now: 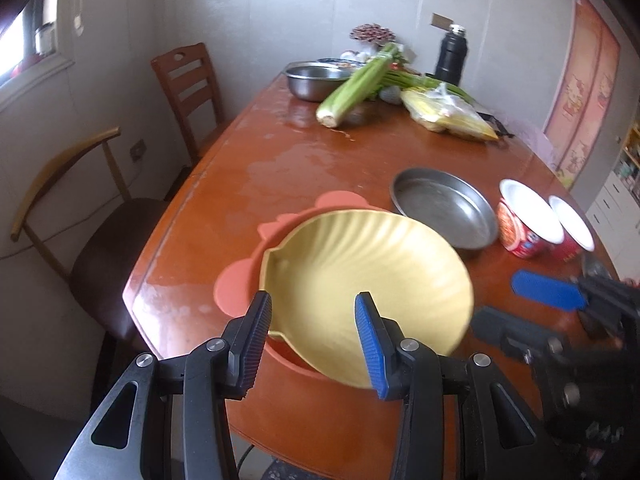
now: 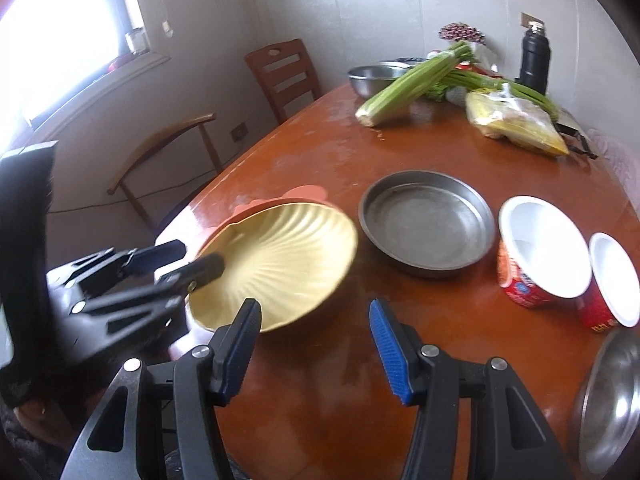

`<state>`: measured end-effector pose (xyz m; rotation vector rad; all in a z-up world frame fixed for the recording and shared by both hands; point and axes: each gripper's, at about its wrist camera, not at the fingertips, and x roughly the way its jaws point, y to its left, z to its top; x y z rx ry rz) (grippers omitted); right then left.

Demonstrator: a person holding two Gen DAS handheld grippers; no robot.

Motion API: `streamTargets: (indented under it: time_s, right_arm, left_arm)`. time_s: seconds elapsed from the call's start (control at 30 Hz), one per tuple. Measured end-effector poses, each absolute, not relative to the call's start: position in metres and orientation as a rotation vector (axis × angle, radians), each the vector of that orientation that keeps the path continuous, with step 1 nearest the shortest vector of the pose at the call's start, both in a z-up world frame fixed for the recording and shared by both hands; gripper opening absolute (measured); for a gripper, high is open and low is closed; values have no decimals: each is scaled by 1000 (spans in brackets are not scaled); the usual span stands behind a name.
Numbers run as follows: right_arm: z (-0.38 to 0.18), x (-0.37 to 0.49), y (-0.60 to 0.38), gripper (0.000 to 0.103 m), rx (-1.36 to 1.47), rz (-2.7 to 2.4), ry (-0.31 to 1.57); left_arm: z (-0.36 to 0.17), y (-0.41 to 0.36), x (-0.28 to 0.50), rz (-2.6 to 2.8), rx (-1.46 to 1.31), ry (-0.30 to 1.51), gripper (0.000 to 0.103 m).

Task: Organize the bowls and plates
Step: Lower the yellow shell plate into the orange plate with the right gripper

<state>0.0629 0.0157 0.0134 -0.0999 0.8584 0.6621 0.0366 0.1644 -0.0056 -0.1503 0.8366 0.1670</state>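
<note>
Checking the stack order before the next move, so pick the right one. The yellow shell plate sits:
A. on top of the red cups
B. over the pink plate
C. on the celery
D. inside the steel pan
B: the yellow plate is tilted above the pink plate, whose scalloped edge shows behind and under it; the steel pan beside it is empty.

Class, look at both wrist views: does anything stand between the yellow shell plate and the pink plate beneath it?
Nothing visible does. The yellow shell plate is tilted, held at its handle end by the left gripper directly over the pink plate. The metal pan sits apart to the right. The pink plate's middle is hidden.
</note>
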Motion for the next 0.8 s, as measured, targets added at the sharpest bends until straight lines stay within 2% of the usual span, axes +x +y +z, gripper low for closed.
streamTargets:
  time_s: [0.27, 0.8]
  right_arm:
    - [4, 73, 5, 56, -104, 633, 879]
    - [-17, 82, 11, 56, -104, 645, 927]
  left_arm:
    - [-14, 136, 37, 149, -66, 866, 44]
    - [-31, 148, 51, 211, -64, 899, 44]
